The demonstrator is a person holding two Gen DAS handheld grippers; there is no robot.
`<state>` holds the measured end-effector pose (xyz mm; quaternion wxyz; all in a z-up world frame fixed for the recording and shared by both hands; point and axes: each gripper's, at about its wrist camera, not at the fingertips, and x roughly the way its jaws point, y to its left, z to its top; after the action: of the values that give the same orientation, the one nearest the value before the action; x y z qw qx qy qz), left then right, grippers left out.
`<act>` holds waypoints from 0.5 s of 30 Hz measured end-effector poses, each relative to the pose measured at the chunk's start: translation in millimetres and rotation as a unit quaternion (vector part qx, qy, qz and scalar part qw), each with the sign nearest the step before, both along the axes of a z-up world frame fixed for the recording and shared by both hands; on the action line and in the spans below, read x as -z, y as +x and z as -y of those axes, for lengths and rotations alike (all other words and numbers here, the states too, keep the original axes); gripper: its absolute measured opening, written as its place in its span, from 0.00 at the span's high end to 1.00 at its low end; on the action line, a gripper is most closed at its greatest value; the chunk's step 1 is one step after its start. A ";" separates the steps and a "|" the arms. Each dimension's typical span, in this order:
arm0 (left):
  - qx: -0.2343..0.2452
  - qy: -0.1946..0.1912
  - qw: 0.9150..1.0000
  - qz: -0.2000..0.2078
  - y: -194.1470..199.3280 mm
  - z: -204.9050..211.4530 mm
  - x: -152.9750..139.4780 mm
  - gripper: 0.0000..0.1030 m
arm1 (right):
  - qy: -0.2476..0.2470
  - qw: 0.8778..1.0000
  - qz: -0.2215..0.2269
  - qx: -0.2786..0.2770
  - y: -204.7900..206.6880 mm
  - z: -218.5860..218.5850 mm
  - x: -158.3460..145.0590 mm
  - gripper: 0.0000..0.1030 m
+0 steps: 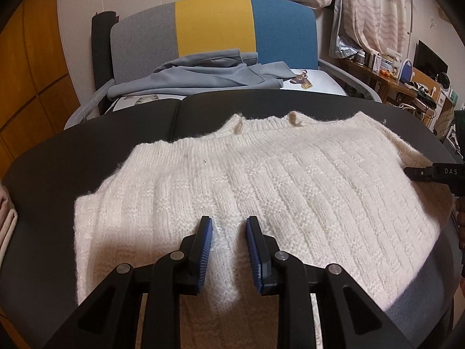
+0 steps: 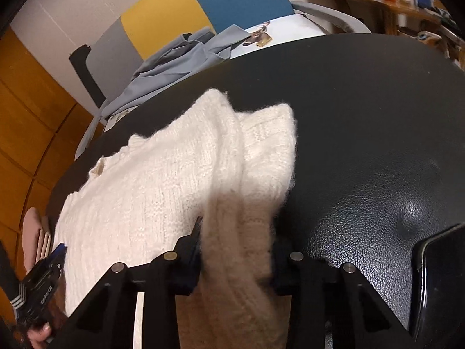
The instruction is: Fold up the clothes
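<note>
A white ribbed knit sweater (image 1: 261, 180) lies spread on a black padded surface (image 1: 58, 168), collar toward the far edge. My left gripper (image 1: 228, 226) hovers over the sweater's near hem, jaws open with blue pads (image 1: 205, 250) and empty. My right gripper (image 2: 235, 232) is closed on a thick bunch of the sweater's right side (image 2: 241, 247), with the sleeve (image 2: 267, 142) folded ahead of it. The right gripper also shows at the right edge of the left wrist view (image 1: 418, 173). The left gripper shows at the lower left of the right wrist view (image 2: 59, 250).
A grey-blue garment (image 1: 203, 75) lies on a chair with a grey, yellow and blue back (image 1: 215, 23) behind the surface. Folded pink and beige clothes (image 2: 37, 238) sit at the left. A dark phone (image 2: 441, 279) lies on the black surface (image 2: 363, 116) at the right. A cluttered wooden shelf (image 1: 401, 72) stands far right.
</note>
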<state>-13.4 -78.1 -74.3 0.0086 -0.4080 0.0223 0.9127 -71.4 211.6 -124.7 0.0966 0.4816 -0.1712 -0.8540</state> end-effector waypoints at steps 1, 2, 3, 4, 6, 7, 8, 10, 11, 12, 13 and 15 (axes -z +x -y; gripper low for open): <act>0.000 0.000 1.000 0.000 0.3 -0.2 0.0 0.77 | 0.000 1.000 0.001 0.001 -0.3 -0.5 0.2 0.65; 0.000 0.001 1.000 0.001 0.6 -0.3 -0.3 0.77 | 0.000 1.000 0.002 0.003 -0.5 -0.4 0.5 0.65; -0.001 0.002 1.000 0.003 1.1 0.1 -1.1 0.77 | 0.000 1.000 0.001 0.004 -0.4 -0.7 0.8 0.65; -0.002 0.005 1.000 0.004 2.2 0.7 -2.7 0.77 | -0.001 1.000 0.001 0.004 -0.4 -0.9 1.1 0.65; -0.014 0.025 1.000 0.005 9.5 3.8 -11.7 0.77 | -0.002 1.000 0.001 0.006 -0.7 -1.2 1.9 0.65; -0.019 0.039 0.999 0.003 14.3 5.1 -16.6 0.77 | -0.002 1.000 0.001 0.006 -1.1 -1.5 2.1 0.65; -0.017 0.064 0.998 -0.003 23.2 4.6 -22.1 0.77 | -0.001 1.000 0.001 0.007 -1.4 -1.7 2.3 0.65; 0.010 0.080 0.997 -0.020 37.8 -7.4 -27.0 0.77 | 0.001 1.000 0.000 0.007 -2.2 -1.4 2.6 0.65; 0.026 0.080 0.996 -0.030 44.6 -15.3 -28.8 0.77 | 0.002 1.000 0.000 0.006 -2.5 -1.7 2.6 0.65; 0.043 0.078 0.995 -0.039 50.8 -24.3 -29.9 0.77 | 0.002 1.000 0.001 0.006 -2.7 -1.8 2.6 0.65; 0.066 0.065 0.995 -0.045 54.6 -36.8 -28.6 0.77 | 0.002 1.000 0.001 0.008 -2.6 0.2 1.2 0.65; 0.096 0.052 0.993 -0.039 56.4 -55.3 -21.6 0.77 | 0.003 1.000 0.002 0.008 -2.9 0.2 0.9 0.65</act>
<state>42.9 -22.9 -52.7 0.1169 -0.3674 0.0142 0.9226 -74.3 211.4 -125.6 0.0881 0.4819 -0.1725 -0.8546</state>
